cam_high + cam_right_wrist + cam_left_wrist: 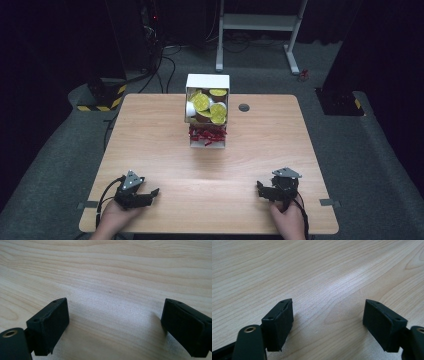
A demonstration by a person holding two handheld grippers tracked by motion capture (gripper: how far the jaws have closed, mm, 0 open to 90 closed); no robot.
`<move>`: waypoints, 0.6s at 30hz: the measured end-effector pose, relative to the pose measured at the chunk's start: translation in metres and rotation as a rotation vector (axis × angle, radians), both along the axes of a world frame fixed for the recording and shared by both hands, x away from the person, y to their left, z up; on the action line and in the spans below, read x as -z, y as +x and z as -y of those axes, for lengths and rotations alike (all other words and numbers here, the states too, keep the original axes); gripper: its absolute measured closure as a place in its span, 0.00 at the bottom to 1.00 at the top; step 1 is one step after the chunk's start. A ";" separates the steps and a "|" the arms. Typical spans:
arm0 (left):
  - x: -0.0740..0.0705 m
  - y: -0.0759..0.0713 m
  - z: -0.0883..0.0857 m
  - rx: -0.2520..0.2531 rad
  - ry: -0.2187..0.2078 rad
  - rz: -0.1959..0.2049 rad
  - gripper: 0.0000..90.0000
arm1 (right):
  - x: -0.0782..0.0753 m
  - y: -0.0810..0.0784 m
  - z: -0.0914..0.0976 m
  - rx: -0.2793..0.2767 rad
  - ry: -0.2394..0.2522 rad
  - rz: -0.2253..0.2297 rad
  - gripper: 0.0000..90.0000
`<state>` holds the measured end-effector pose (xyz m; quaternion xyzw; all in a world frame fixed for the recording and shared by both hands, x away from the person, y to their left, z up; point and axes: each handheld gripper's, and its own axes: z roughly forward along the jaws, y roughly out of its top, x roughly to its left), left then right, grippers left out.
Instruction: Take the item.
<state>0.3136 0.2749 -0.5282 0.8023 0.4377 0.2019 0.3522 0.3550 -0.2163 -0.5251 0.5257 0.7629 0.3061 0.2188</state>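
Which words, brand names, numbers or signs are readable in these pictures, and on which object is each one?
None can be read.
Yellow lids of the pods in the white box: dark print, too small and blurred.
Red packets below them: no legible print.
Yellow-black striped blocks on the floor: warning stripes, no words.

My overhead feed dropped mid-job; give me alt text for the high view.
A white two-tier box of yellow-lidded cups above red sticks stands far-centre on a light wooden table. Near the front edge, the left tool and right tool rest open, holding nothing.
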 end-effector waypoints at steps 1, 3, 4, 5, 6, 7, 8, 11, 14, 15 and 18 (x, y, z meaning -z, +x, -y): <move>0.000 0.000 0.000 0.001 0.000 0.001 0.28 | 0.000 -0.002 -0.001 0.002 0.005 -0.001 0.09; 0.000 0.000 0.000 0.001 0.000 0.000 0.28 | 0.000 -0.004 0.000 -0.012 0.002 -0.001 0.09; 0.000 0.000 0.000 0.001 -0.003 -0.001 0.28 | 0.000 -0.005 0.000 -0.017 0.000 0.001 0.09; 0.000 0.000 0.000 0.001 -0.003 -0.001 0.28 | 0.000 -0.005 0.000 -0.017 0.000 0.001 0.09; 0.000 0.000 0.000 0.002 -0.003 -0.001 0.28 | 0.000 -0.005 0.000 -0.017 0.000 0.002 0.09; 0.000 0.000 0.000 0.003 -0.003 -0.001 0.28 | 0.000 -0.005 0.000 -0.018 0.000 0.002 0.09; 0.000 0.000 0.000 0.004 -0.001 0.000 0.28 | 0.000 -0.005 0.000 -0.018 0.000 0.001 0.09; 0.000 0.000 0.000 0.006 0.000 -0.001 0.27 | 0.000 -0.006 0.000 -0.018 0.001 -0.001 0.09; 0.000 0.000 -0.001 0.008 0.000 -0.001 0.27 | 0.000 -0.006 0.000 -0.015 0.004 -0.003 0.09; 0.000 0.000 -0.001 0.008 0.000 -0.001 0.27 | 0.000 -0.006 0.000 -0.015 0.004 -0.003 0.09; 0.000 0.000 0.000 0.007 0.000 -0.002 0.27 | 0.000 -0.006 0.000 -0.015 0.004 -0.003 0.09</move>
